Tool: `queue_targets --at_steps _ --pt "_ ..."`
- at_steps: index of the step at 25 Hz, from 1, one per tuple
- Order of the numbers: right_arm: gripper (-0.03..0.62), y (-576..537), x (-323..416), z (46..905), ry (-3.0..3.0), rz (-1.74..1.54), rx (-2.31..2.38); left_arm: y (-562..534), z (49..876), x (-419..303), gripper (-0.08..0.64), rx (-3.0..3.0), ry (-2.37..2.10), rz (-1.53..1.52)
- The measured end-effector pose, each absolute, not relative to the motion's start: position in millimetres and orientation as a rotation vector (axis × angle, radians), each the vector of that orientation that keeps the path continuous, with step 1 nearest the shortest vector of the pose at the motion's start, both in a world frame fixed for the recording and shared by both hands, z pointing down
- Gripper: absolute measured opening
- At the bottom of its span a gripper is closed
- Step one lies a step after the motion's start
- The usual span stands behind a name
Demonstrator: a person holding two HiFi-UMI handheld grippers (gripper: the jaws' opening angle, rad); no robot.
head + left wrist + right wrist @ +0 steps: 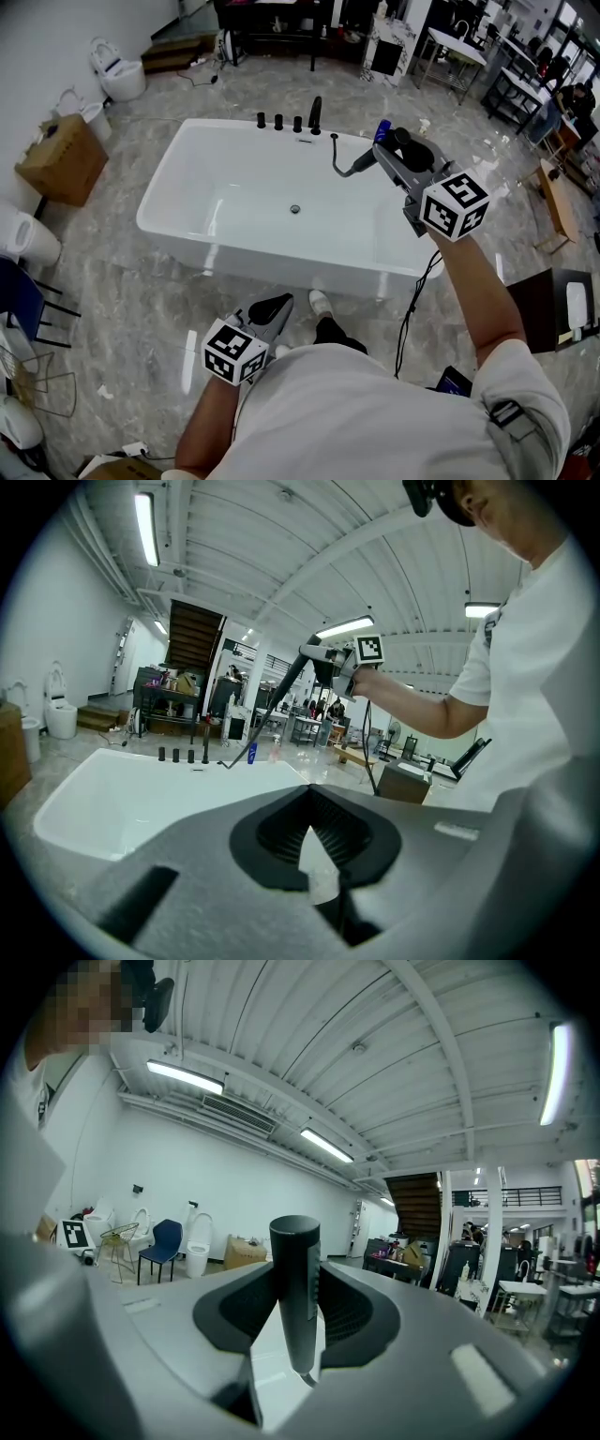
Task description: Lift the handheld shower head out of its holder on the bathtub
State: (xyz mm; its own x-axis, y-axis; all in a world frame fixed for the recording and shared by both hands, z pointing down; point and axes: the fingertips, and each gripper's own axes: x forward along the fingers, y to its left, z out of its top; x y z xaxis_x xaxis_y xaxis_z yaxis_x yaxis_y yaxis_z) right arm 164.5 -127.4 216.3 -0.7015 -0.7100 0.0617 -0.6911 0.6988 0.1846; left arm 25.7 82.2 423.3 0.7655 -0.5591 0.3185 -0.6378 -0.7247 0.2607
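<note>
The black stick-shaped shower head (401, 142) is lifted above the right end of the white bathtub (178, 183). My right gripper (396, 155) is shut on its handle. In the right gripper view the shower head (296, 1279) stands upright between the pads. Its hose (345, 169) curves down to the tub's far rim beside the black taps (278, 122) and spout (316, 114). My left gripper (272, 307) hangs low in front of the tub near the person's shoes, jaws together and empty. The left gripper view shows the raised shower head (314, 654) and its hose (272, 705).
A cardboard box (61, 159) and toilets (117, 73) stand left of the tub. A blue chair (19, 295) is at the near left. A blue bottle (382, 129) sits behind the tub. A cable (412, 309) hangs from the right gripper. Tables and shelving fill the far room.
</note>
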Motion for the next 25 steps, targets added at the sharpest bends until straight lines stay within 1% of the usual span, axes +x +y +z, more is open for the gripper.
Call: queue_targets --at_steps 12,25 --pt "0.146 -136 173 224 -2.773 -0.2 1.155 75 431 25 0.007 2.581 -0.928 0.313" --pt "0.146 -175 186 212 -2.766 -0.222 1.147 36 430 28 0.008 2.569 -0.953 0.293"
